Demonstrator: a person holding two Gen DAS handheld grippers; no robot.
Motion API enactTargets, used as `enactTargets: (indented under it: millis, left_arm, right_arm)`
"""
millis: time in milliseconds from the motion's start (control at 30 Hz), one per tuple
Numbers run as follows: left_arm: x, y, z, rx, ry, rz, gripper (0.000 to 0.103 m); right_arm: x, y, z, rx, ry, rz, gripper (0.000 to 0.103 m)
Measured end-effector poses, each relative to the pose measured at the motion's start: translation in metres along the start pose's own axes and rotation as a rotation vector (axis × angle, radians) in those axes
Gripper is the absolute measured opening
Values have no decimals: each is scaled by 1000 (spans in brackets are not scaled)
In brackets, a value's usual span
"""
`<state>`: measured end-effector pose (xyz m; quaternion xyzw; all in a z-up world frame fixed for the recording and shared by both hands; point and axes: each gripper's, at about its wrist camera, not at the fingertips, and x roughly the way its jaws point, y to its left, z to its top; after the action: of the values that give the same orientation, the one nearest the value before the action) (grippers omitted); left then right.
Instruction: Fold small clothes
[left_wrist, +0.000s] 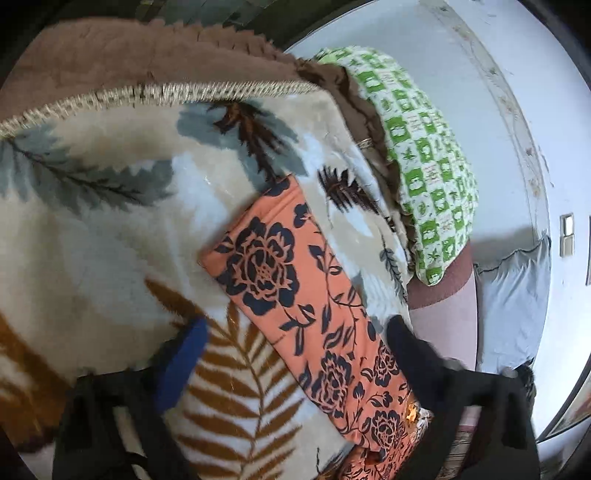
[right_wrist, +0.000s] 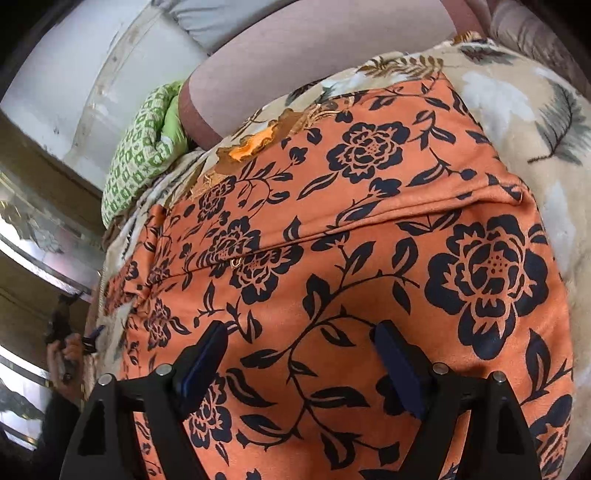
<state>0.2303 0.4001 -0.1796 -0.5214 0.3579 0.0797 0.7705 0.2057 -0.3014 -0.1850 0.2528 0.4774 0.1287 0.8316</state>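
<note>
An orange garment with a dark blue flower print (left_wrist: 295, 302) lies folded into a long strip on a leaf-patterned blanket (left_wrist: 110, 236). My left gripper (left_wrist: 295, 332) is open above it, one finger on each side of the strip, holding nothing. In the right wrist view the same garment (right_wrist: 369, 236) fills the frame, with a fold line across its middle. My right gripper (right_wrist: 301, 339) is open just above the cloth, empty. A lighter orange embroidered piece (right_wrist: 255, 144) pokes out at the garment's far edge.
A green-and-white checked pillow (left_wrist: 424, 162) lies at the blanket's far side, also in the right wrist view (right_wrist: 136, 155). A pink-brown sheet (right_wrist: 295, 48) and white wall (left_wrist: 517, 110) lie beyond. The hand with the other gripper (right_wrist: 70, 350) shows at the left.
</note>
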Motion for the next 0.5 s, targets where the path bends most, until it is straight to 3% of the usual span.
enactTargets:
  millis: [67,300,367,433,500]
  left_arm:
    - [10,1,5,-1,19,-6,78]
    - [22,1,19,-29,2,43,73]
    - [24,1,22,-40,-8,103,57]
    - [28,1,25,-37,-2,196,6]
    - [31,3,27,-49,5,204,6]
  right_arm:
    - [1,3,3,-1,-1,-2,85]
    - [4,9,0,-20,-25,-17,85]
    - [3,7,0,-18,-28,-14,85]
    - [3,6,0,-15,-30,-13,85]
    - [3,6,0,-19,-30,-13,85]
